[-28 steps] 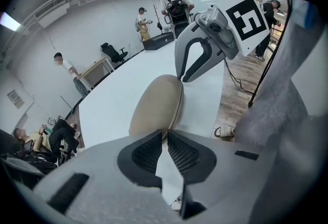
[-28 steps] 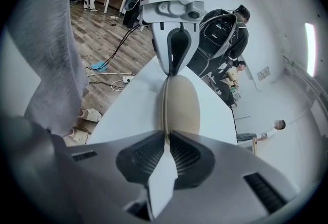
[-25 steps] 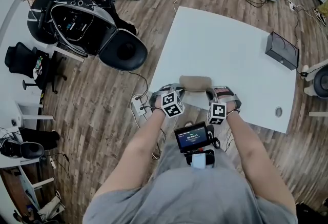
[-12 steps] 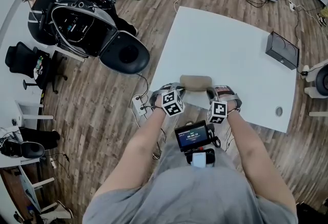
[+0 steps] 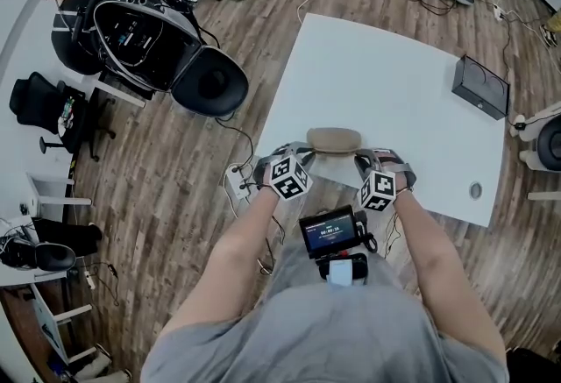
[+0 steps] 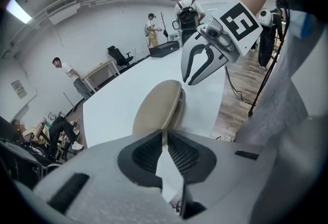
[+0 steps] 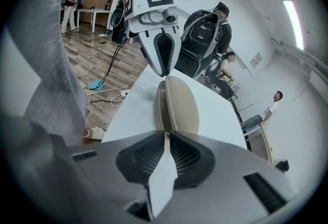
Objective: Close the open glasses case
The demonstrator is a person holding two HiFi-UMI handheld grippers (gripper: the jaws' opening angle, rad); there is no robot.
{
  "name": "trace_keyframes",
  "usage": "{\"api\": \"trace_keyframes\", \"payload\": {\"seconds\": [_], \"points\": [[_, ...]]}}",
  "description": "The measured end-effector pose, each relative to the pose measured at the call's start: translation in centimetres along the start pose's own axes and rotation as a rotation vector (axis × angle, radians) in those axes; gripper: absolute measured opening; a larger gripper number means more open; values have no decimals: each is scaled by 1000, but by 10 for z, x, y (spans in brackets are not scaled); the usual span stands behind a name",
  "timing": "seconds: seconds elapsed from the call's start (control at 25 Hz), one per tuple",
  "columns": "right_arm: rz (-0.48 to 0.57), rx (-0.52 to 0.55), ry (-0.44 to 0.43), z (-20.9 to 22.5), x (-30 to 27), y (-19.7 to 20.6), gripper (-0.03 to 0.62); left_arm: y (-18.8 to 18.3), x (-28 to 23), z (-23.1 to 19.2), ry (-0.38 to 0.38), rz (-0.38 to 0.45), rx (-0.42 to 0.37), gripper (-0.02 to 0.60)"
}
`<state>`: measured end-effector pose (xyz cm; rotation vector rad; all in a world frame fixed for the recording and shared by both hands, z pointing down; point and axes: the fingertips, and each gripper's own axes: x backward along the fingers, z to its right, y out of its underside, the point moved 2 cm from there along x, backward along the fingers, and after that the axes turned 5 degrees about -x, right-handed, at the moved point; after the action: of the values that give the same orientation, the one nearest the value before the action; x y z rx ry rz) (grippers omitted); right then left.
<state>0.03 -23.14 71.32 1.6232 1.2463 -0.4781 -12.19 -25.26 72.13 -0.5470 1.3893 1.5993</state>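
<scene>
Two pinched-shut, empty tools, left gripper [image 6: 165, 131] and right gripper [image 7: 166, 133], flank glasses case [image 5: 333, 140] at table's [image 5: 377, 57] near edge | black box [image 5: 480, 85] well apart, right edge | open tabletop beyond.

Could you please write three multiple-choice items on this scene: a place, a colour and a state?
1. Where does the glasses case lie?
A) between the left gripper and the right gripper, near the table's near edge
B) at the table's far edge
C) in the table's middle

2. What colour is the case?
A) black
B) tan
C) red

3. How do the left gripper's fingers stand?
A) wide apart
B) together
C) clamped round the case's middle

1 A: the head view shows it between them.
2 B: its shell is tan in every view.
3 B: the left gripper view shows their tips meeting.
</scene>
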Motion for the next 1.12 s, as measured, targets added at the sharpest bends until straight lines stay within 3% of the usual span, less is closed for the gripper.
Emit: {"api": "trace_keyframes", "payload": {"seconds": [0.36, 0.6, 0.88, 1.12], "points": [[62, -131, -9, -1, 16, -11, 48, -9, 16, 8, -5, 93, 104, 41], [146, -362, -13, 15, 33, -16, 48, -26, 30, 6, -10, 194, 246, 41], [281, -718, -40, 18, 50, -20, 48, -43, 54, 3, -34, 337, 454, 41], [400, -912, -69, 15, 69, -24, 48, -45, 67, 15, -47, 420, 585, 41]]}}
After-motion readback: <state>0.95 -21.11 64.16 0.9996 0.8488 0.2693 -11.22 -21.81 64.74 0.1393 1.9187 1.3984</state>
